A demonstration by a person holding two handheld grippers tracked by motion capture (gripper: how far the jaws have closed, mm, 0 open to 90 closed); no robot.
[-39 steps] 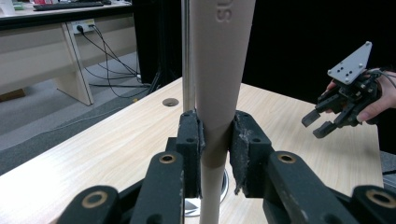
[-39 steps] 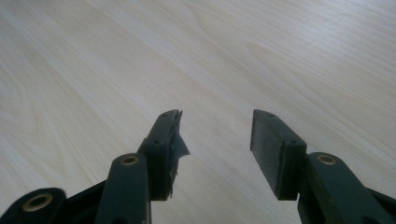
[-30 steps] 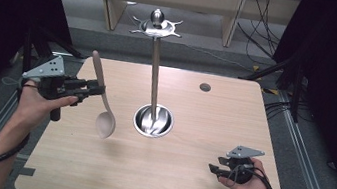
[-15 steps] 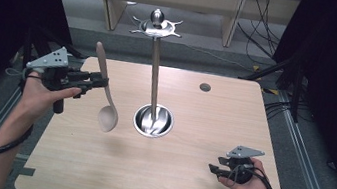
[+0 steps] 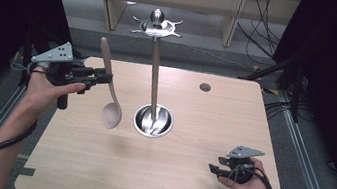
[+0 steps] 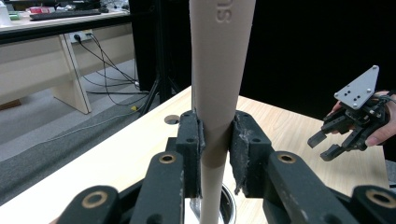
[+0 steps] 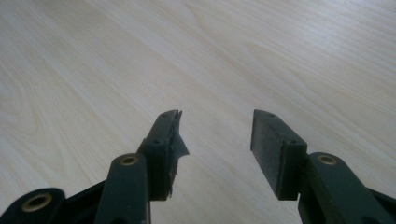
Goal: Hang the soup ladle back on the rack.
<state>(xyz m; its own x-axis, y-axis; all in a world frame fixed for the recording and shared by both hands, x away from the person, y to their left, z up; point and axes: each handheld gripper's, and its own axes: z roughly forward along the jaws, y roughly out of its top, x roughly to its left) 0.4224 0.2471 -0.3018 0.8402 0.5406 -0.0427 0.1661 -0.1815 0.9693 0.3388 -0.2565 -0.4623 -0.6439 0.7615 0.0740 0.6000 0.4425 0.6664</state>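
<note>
My left gripper (image 5: pixel 104 77) is shut on the handle of a beige spoon (image 5: pixel 108 88), which hangs bowl-down above the left part of the wooden table (image 5: pixel 183 187). In the left gripper view the spoon handle (image 6: pixel 219 79) stands upright, pinched between the two pads. A metal stand (image 5: pixel 154 72) with a round base (image 5: pixel 153 121) and a hooked top rises at the table's middle, to the right of the spoon. My right gripper (image 5: pixel 212 170) sits low at the front right, open with nothing between its jaws (image 7: pixel 215 140); it also appears in the left gripper view (image 6: pixel 327 144).
A small dark round hole (image 5: pixel 204 87) lies in the tabletop at the back right. Wooden desk legs (image 5: pixel 112 2) and cables (image 5: pixel 261 37) stand on the floor behind the table. Dark curtains flank both sides.
My left hand has lifted the spoon slightly and carried it toward the back of the table, nearer the stand. The right hand has stayed still.
</note>
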